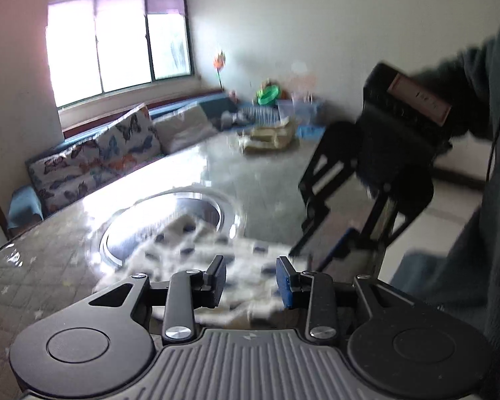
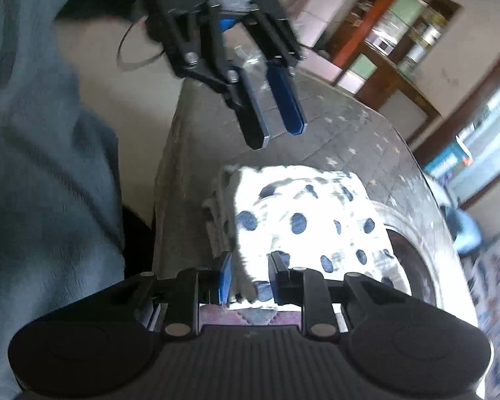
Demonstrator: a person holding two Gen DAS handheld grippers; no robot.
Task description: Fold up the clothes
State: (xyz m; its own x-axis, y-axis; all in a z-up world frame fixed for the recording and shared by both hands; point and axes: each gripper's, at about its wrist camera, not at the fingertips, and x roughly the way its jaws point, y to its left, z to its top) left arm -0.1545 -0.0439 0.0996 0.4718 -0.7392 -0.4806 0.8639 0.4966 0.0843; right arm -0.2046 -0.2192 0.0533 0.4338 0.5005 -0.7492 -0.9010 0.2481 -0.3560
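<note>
A folded white garment with dark blue dots point(image 2: 300, 206) lies on the grey star-patterned table point(image 2: 333, 116), partly over a round metal-rimmed recess point(image 2: 413, 253). My right gripper point(image 2: 251, 276) is at the near edge of the stack, and cloth fills the gap between its pads. My left gripper point(image 2: 278, 135) hangs above the table beyond the garment, jaws a little apart with nothing between them. In the left wrist view the left gripper point(image 1: 250, 273) is open over the blurred garment point(image 1: 200, 250), and the right gripper point(image 1: 320, 250) reaches down at the cloth's right edge.
The person's teal sleeve point(image 1: 483, 200) and body point(image 2: 33, 166) stand close along the table's near side. A beige bundle point(image 1: 270, 136) lies at the table's far end. A bench with butterfly cushions point(image 1: 100, 156) runs under the window, and a wooden cabinet point(image 2: 383, 33) stands behind.
</note>
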